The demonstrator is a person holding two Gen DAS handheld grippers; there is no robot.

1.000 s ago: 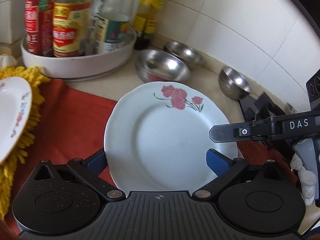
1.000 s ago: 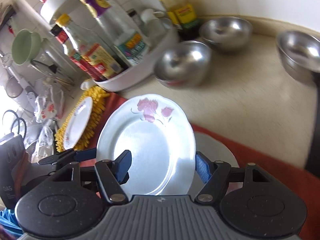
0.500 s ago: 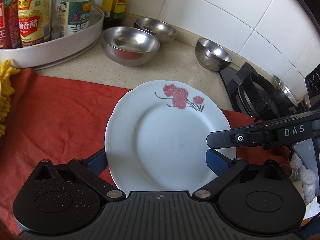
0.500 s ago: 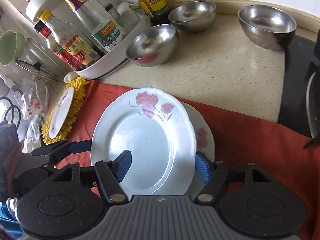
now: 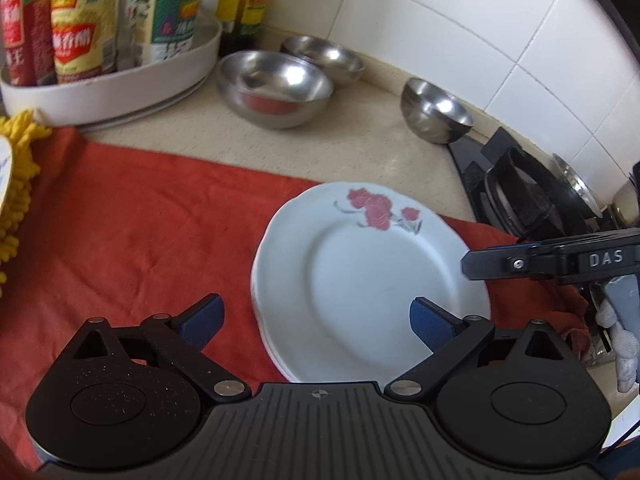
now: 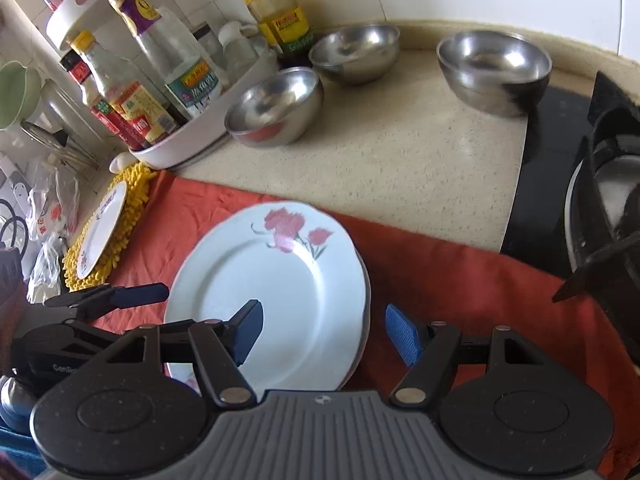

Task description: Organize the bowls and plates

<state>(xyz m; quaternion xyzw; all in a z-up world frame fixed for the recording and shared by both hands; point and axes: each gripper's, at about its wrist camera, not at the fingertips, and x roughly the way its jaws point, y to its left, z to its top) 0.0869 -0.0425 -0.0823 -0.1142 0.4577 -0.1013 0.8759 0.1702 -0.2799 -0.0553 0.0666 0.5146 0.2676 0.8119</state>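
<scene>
A white plate with red flowers (image 5: 372, 264) lies on top of another plate on the red cloth (image 5: 140, 232); it also shows in the right wrist view (image 6: 276, 300). My left gripper (image 5: 316, 320) is open, its fingers off the plate, at the stack's near left edge. My right gripper (image 6: 322, 332) is open over the stack's right rim and holds nothing. A third plate (image 6: 102, 230) rests on a yellow mat (image 6: 124, 216) at the left. Three steel bowls (image 6: 276, 110) (image 6: 354, 52) (image 6: 494, 68) stand on the counter behind.
A white turntable tray (image 5: 120, 84) with sauce bottles (image 5: 76, 28) stands at the back left. A gas hob (image 6: 592, 184) with a black pan support lies at the right. A tiled wall (image 5: 480, 20) closes the back.
The flowered plate, held between both grippers before, has come down onto the other plate on the cloth. Both grippers have let go and drawn apart; my left one has shifted left.
</scene>
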